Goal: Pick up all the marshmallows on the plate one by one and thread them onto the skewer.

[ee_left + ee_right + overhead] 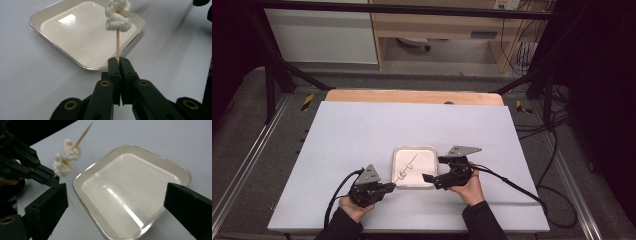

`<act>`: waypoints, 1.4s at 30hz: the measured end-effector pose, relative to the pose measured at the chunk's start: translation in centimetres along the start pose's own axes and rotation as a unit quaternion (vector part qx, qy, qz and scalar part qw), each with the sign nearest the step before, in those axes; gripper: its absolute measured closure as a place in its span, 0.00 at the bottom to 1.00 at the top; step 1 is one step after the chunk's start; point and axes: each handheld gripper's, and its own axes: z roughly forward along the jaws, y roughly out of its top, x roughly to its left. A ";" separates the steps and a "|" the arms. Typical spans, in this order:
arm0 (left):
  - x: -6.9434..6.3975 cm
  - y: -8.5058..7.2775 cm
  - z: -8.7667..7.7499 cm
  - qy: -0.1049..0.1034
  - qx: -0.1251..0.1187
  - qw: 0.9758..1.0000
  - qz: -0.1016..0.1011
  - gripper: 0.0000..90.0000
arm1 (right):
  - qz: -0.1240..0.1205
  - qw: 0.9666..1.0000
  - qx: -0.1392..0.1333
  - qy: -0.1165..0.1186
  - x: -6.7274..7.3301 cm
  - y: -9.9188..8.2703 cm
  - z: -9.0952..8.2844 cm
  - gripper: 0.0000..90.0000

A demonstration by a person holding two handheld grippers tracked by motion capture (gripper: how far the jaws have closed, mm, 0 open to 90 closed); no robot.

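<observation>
Both hands enter low at the near table (337,130) edge. Left tool (391,187) is clamped on a wooden skewer (118,46) carrying two white puffed pieces (118,15), held over the near-left corner of the white square tray (398,155). Tray interior is bare. Right tool (435,169) stands wide open at the tray's right rim, gripping nothing.
</observation>
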 end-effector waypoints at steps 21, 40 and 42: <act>0.5 0.8 -0.5 -0.002 0.002 1.000 -0.018 0.98 | -0.020 0.995 0.049 -0.089 -3.5 -4.2 -4.2 0.01; 1.6 4.4 -0.4 0.015 0.019 0.999 -0.022 0.98 | -0.017 0.993 0.047 -0.103 -4.8 -6.6 -6.8 0.00; 1.7 4.8 -0.2 0.016 0.022 0.999 -0.024 0.98 | -0.019 0.993 0.046 -0.104 -4.7 -6.6 -7.0 0.00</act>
